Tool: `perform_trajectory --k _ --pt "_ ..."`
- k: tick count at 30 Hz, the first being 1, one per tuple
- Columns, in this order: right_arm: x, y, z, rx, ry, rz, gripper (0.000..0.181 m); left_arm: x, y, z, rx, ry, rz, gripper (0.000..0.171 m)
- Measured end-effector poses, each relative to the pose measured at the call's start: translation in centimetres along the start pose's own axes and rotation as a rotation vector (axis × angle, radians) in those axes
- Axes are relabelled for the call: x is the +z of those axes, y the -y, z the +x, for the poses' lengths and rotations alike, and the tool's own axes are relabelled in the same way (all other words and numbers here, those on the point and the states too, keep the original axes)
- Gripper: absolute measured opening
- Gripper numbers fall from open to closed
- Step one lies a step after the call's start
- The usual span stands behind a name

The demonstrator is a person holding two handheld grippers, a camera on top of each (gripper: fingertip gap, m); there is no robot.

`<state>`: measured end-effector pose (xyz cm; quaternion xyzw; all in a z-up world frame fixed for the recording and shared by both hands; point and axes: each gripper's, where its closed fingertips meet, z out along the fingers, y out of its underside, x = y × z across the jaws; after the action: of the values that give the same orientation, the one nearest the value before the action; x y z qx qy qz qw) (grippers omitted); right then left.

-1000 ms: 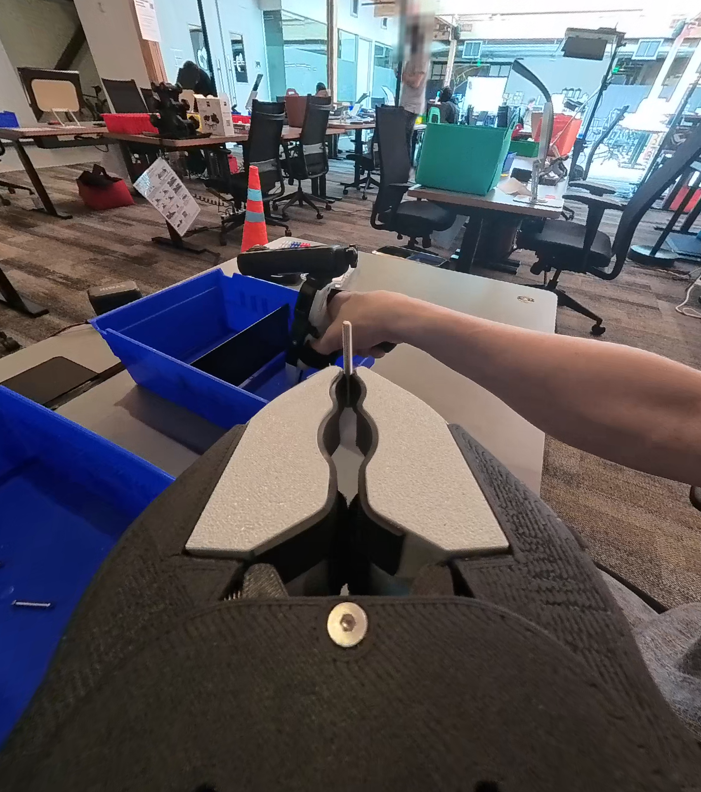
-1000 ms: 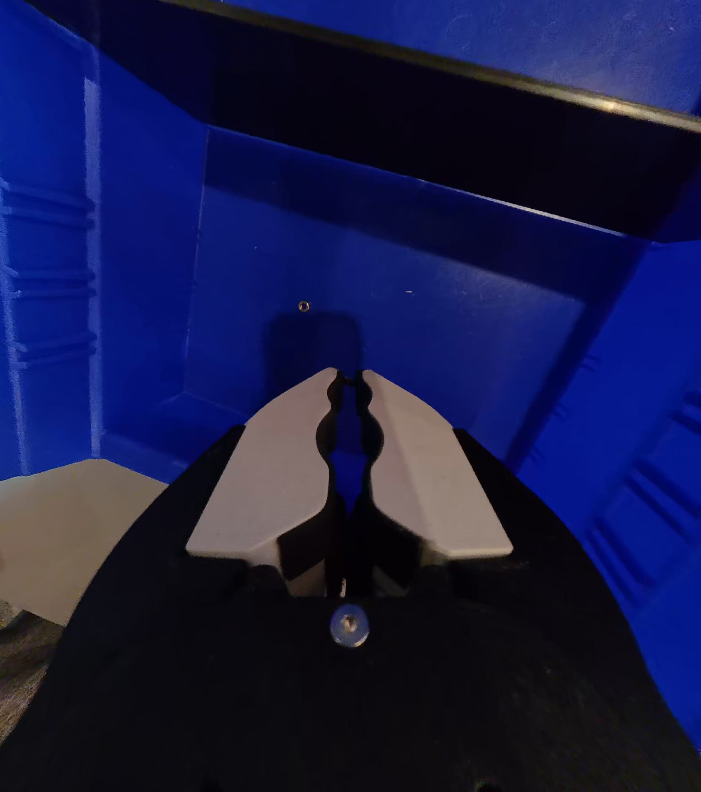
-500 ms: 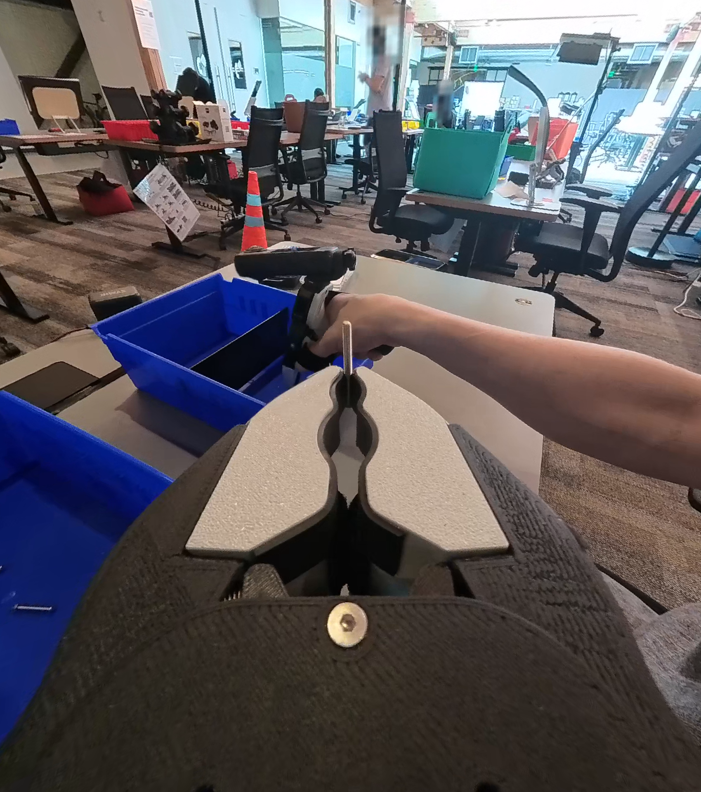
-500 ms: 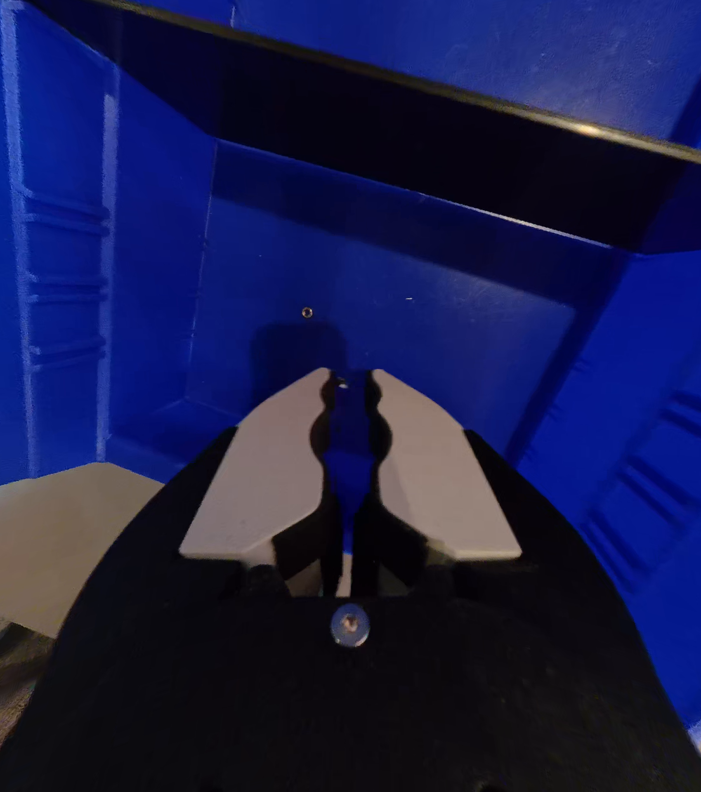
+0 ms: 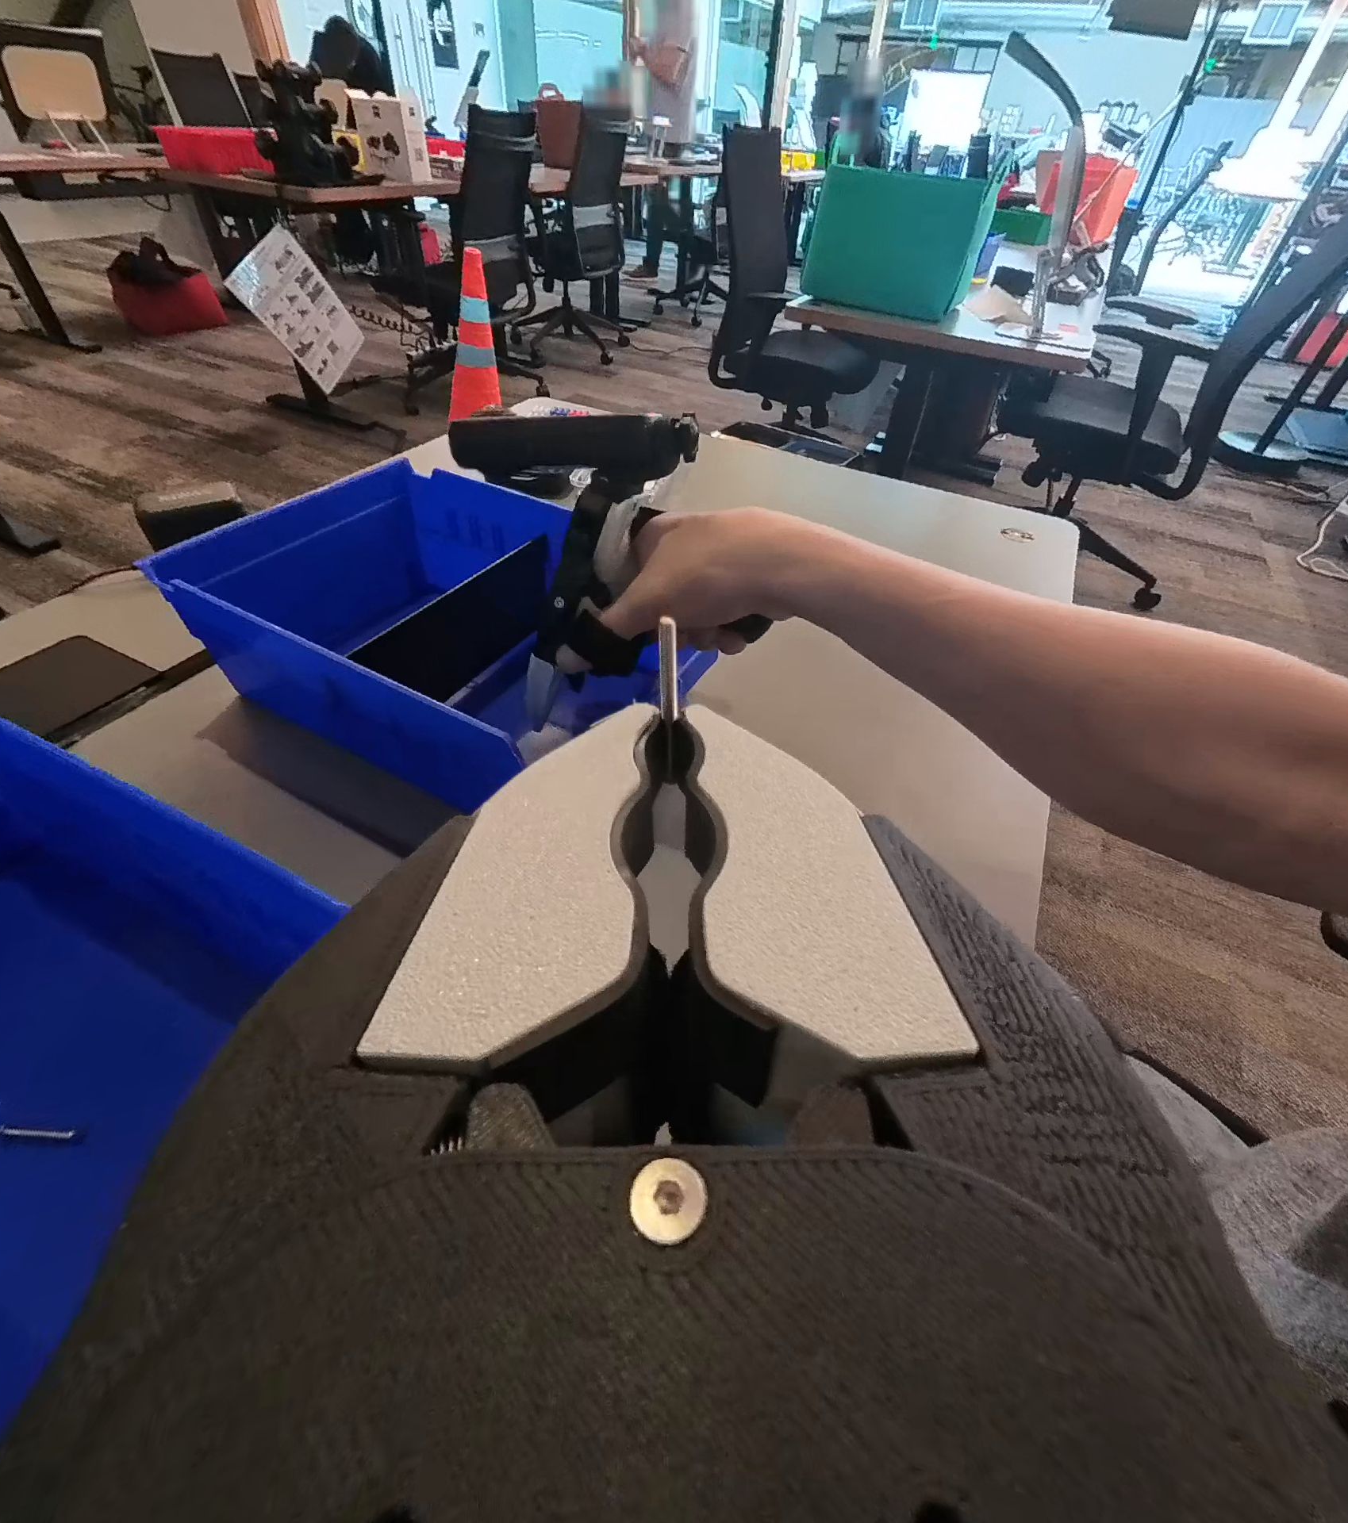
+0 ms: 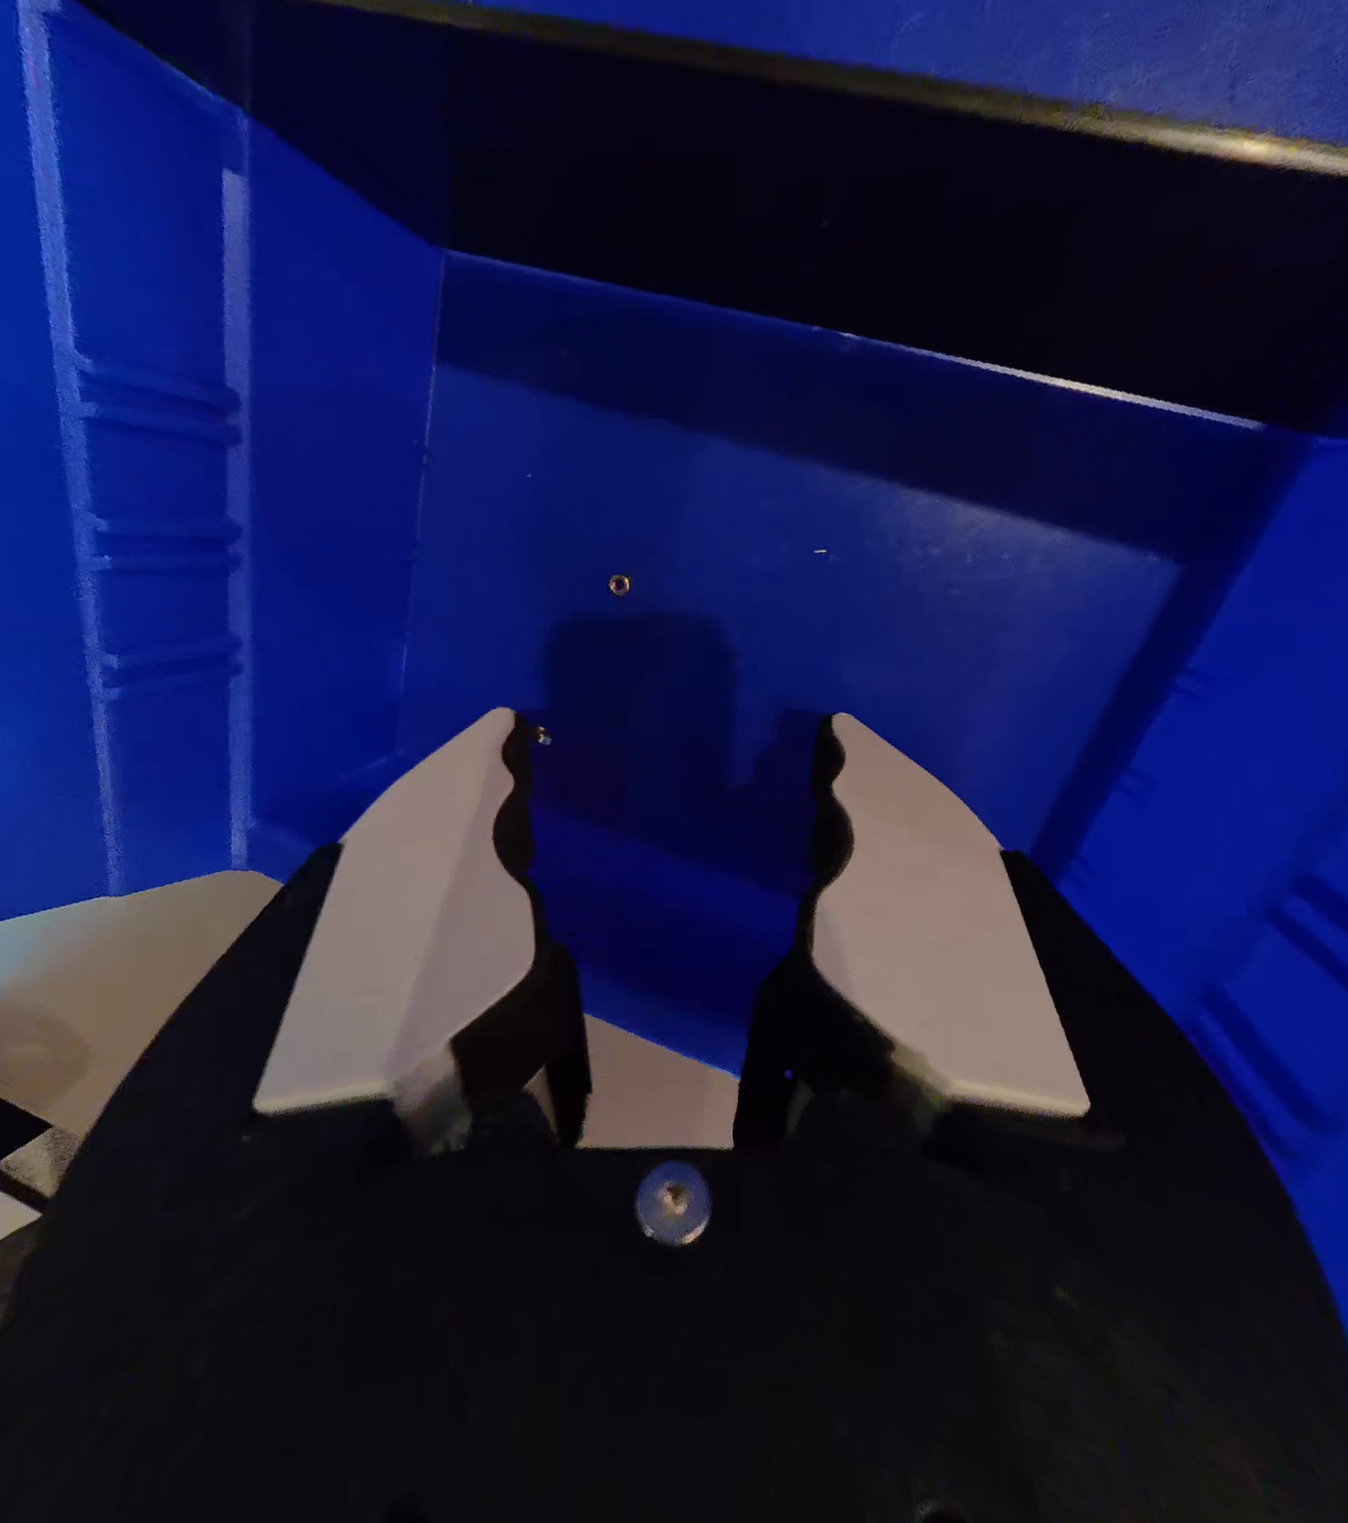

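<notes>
Your left gripper (image 5: 669,725) has its jaws pressed together on a thin silver metal bolt (image 5: 667,666), pinched at the fingertips; the bolt stands upright, its long axis pointing straight up and its free end above the tips. Your right gripper (image 6: 670,725) has its jaws spread wide, tips down inside the blue plastic bin with a black divider (image 6: 901,527). Two small silver nuts lie on that bin's floor: one nut (image 6: 543,736) just beside the left fingertip (image 6: 489,742), the other nut (image 6: 618,584) farther ahead. On the grey table (image 5: 860,725), a second blue plastic bin (image 5: 60,841) at your left holds two thin silver bolts (image 5: 40,1134) lying flat, apart.
</notes>
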<state>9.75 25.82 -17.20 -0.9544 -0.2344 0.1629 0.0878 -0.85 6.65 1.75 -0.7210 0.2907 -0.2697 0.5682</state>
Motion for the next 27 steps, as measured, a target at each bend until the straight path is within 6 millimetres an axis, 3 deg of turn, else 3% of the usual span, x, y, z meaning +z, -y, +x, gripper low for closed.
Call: perform_trajectory --k 8,13,21,27 --pt "0.0 0.0 0.1 0.012 0.004 -0.004 0.083 0.0 0.0 -0.1 -0.001 0.0 -0.001 0.002" --pt "0.7 -0.7 1.4 -0.004 -0.105 -0.091 0.073 -0.1 0.0 -0.1 0.002 0.0 0.002 0.002" --pt "0.9 0.1 3.1 -0.059 -0.287 -0.142 0.072 -0.2 0.0 -0.4 0.0 0.008 0.005 0.002" --pt "1.2 0.2 2.7 -0.065 -0.272 -0.131 0.07 -0.3 0.0 -0.5 -0.001 0.009 0.008 0.002"
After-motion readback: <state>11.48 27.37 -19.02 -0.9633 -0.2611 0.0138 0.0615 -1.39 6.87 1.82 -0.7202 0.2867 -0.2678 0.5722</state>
